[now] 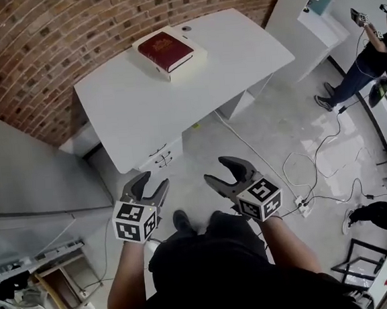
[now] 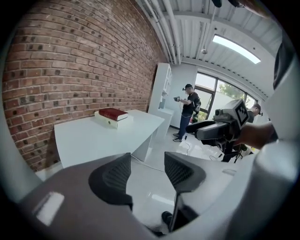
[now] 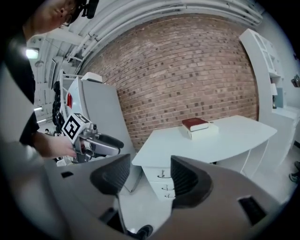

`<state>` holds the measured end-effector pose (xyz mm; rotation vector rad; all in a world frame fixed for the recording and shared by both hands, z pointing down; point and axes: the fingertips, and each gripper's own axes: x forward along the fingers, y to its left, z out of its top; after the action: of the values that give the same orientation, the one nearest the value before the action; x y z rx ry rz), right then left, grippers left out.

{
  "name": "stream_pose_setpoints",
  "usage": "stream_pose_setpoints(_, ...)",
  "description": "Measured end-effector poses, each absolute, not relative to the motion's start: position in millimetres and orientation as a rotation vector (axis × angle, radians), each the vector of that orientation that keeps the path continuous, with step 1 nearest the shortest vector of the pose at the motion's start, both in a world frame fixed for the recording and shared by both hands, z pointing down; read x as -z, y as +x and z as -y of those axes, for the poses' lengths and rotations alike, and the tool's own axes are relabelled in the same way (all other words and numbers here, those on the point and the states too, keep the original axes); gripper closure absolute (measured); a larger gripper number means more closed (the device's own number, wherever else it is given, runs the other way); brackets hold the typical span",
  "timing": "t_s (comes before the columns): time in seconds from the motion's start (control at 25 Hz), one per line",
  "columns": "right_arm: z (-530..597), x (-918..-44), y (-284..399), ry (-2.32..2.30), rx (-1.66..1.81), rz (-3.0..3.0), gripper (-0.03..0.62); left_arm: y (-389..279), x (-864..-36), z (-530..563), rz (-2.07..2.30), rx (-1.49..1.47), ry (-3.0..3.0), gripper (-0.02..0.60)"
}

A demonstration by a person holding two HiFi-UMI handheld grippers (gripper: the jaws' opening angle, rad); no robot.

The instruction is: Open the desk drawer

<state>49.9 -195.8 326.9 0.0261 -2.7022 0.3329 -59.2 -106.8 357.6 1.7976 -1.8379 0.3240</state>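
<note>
A white desk (image 1: 175, 98) stands against the brick wall. Its stack of drawers (image 1: 161, 157) sits under the near left corner, all shut, with small dark handles (image 3: 162, 175). A red book (image 1: 165, 50) lies on a white box on the desktop. My left gripper (image 1: 152, 183) is open and empty, held in the air just short of the drawers. My right gripper (image 1: 216, 170) is open and empty too, beside it to the right, over the floor. In the left gripper view the jaws (image 2: 147, 165) frame the desk's side (image 2: 108, 138). The right gripper view (image 3: 150, 169) frames the drawers.
A grey cabinet (image 1: 27, 178) stands close on the left. Cables (image 1: 316, 166) and a power strip (image 1: 302, 205) lie on the floor at the right. A person (image 1: 366, 54) stands far right by a white shelf (image 1: 316, 12).
</note>
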Motion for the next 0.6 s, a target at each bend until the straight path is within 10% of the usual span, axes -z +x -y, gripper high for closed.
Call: stream_pose_setpoints(0.6, 231, -367, 47, -0.441, -0.221, 2.567, 0.329, -49, -382, 114, 2.077, -0.032, 1.370, 0.380)
